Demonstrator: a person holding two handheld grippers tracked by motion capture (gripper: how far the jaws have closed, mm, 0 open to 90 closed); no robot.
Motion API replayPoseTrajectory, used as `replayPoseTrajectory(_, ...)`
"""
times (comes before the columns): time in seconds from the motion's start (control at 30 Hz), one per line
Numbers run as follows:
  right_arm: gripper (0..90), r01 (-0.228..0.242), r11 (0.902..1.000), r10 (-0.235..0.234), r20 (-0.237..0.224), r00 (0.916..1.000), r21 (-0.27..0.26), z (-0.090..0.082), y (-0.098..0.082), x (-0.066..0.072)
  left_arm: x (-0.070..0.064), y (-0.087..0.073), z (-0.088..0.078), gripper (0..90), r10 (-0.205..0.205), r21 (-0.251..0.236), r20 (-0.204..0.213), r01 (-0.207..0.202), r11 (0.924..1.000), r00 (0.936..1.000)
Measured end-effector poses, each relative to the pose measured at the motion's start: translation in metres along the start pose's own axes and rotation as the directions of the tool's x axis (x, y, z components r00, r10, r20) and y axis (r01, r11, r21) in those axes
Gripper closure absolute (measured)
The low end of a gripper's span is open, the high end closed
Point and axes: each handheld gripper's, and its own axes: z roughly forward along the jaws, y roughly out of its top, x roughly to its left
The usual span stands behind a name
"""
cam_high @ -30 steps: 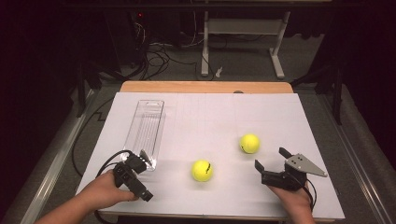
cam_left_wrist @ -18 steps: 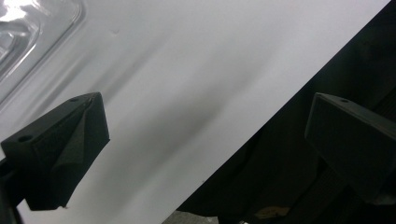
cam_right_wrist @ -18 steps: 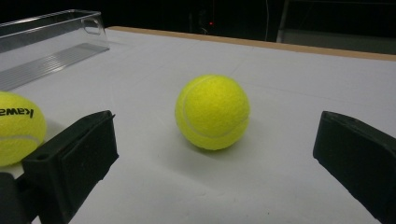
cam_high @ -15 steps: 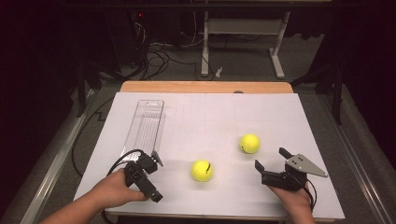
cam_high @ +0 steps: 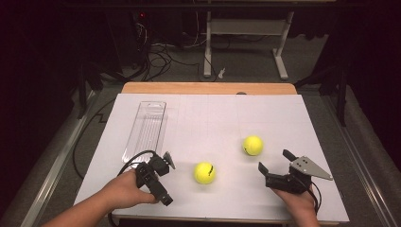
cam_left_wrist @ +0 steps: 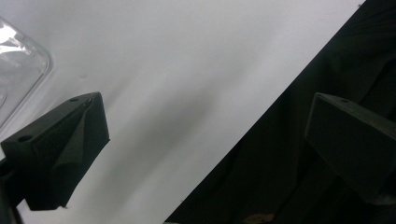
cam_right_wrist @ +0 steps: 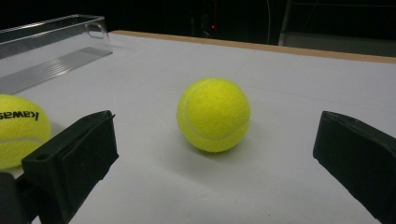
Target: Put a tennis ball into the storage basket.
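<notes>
In the high view, two fuzzy yellow tennis balls are seen on the white-covered table [cam_high: 283,118]: the nearer ball [cam_high: 204,172] lies at lower centre, and the farther ball [cam_high: 252,145] sits up and to the right of it, apart from it. The left black two-jaw gripper [cam_high: 161,182] is held at lower left, just below the near end of the clear plastic rectangular tray [cam_high: 146,130]; its jaws are spread wide with nothing between them. The right black two-jaw gripper [cam_high: 274,166] is held at lower right, released and empty. In the right gripper view, the farther ball [cam_right_wrist: 214,114] is framed between the parted jaws, untouched.
</notes>
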Motion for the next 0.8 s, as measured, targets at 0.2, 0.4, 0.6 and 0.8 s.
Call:
replayPoseTrajectory(0.2, 0.2, 0.0, 1.0, 0.0, 0.001, 1.0, 0.001, 0.0, 0.0, 0.0, -0.011, 0.004, 0.001, 0.6, 0.033, 0.026, -0.002, -0.033, 0.9991, 0.9995)
replayPoseTrajectory(0.4, 0.2, 0.001, 1.0, -0.001, 0.001, 1.0, -0.001, -0.001, 0.0, 0.0, -0.024, 0.01, 0.0, 0.6, 0.045, 0.036, 0.005, -0.045, 0.9983, 0.999)
replayPoseTrajectory(0.6, 0.2, 0.001, 1.0, -0.001, 0.005, 1.0, -0.004, -0.002, 0.0, 0.0, -0.033, 0.017, -0.002, 0.6, 0.058, 0.037, 0.014, -0.059, 0.9976, 0.9982)
replayPoseTrajectory(0.8, 0.2, 0.001, 1.0, -0.001, 0.006, 1.0, -0.005, -0.002, 0.0, -0.001, -0.04, 0.027, -0.004, 0.6, 0.064, 0.041, 0.02, -0.065, 0.9971, 0.9977)
